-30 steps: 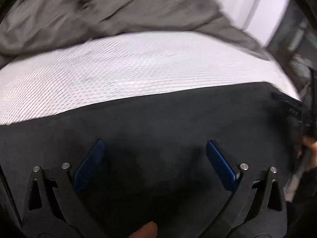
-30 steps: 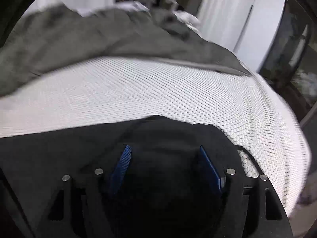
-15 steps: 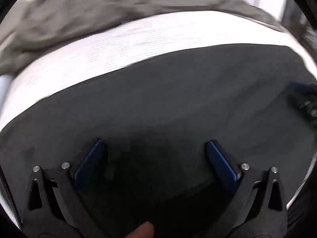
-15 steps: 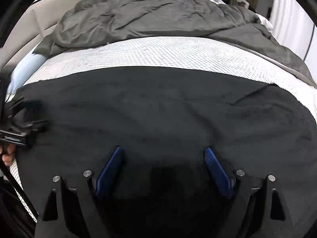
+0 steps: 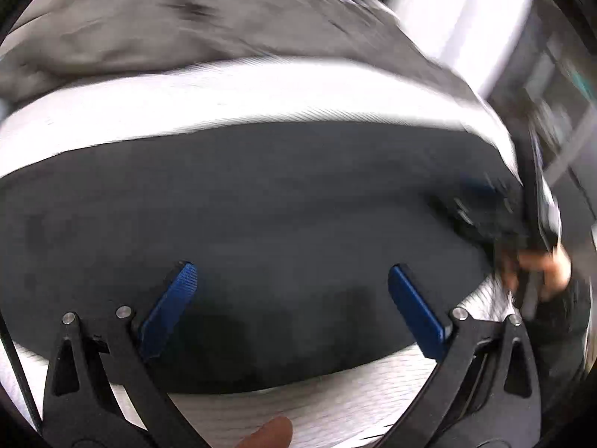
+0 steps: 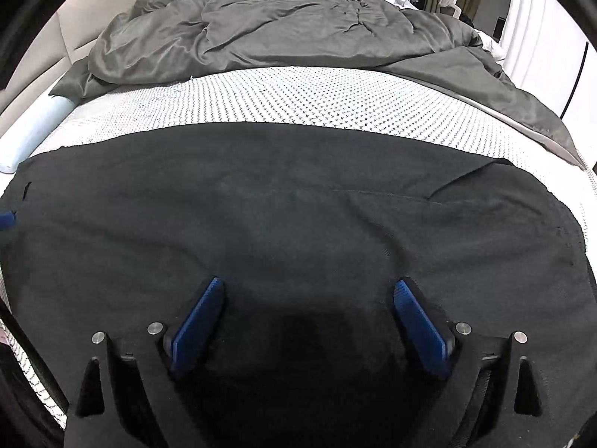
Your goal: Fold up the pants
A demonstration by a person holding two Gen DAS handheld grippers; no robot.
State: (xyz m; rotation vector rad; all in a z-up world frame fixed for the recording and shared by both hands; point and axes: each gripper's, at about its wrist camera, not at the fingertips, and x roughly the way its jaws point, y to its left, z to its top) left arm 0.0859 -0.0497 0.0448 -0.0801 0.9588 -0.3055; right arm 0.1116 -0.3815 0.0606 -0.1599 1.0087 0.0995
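Note:
Black pants [image 6: 283, 205] lie spread flat across the white patterned mattress [image 6: 298, 97]. They also show in the blurred left wrist view [image 5: 261, 205]. My left gripper [image 5: 293, 283] is open and empty, hovering over the near part of the pants. My right gripper [image 6: 309, 298] is open and empty, hovering over the middle of the pants. The right gripper also shows at the right edge of the left wrist view [image 5: 485, 209], over the pants' end. A blue fingertip of the left gripper [image 6: 7, 218] shows at the left edge of the right wrist view.
A crumpled grey duvet [image 6: 280, 26] covers the far half of the bed. A pale blue bolster [image 6: 33, 130] lies along the left edge by the beige headboard [image 6: 93, 7]. White curtains [image 6: 541, 37] hang at the right. A strip of mattress [image 5: 298, 410] shows nearest me.
Both grippers have pulled back from the pants and stayed open. The left view now shows the pants' near edge and mattress below it. The pants lie flat and still.

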